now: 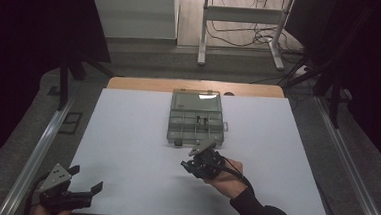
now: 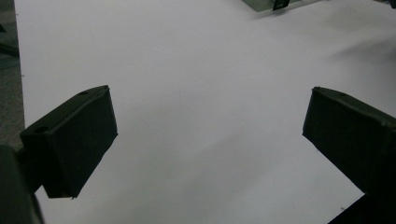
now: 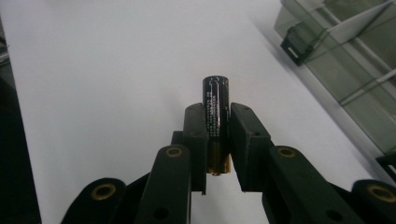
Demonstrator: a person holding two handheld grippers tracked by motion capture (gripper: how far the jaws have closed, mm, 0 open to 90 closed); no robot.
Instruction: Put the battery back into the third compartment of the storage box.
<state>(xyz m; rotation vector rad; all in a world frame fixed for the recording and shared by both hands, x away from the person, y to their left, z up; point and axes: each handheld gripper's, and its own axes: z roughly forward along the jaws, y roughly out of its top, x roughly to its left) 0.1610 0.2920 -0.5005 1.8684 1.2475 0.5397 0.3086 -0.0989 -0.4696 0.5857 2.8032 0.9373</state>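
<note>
Black-and-gold battery [image 3: 215,116] sits clamped in my right tongs [image 3: 217,140] just in front of the clear organizer box [image 1: 197,118], so pickup looks done. I judge placement into a compartment remains; my left tongs [image 2: 208,140] gape empty, well away from the box.

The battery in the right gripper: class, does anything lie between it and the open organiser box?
Nothing visible does. The right gripper holds the battery just short of the organiser box, with bare white table between; the lid is up.
</note>
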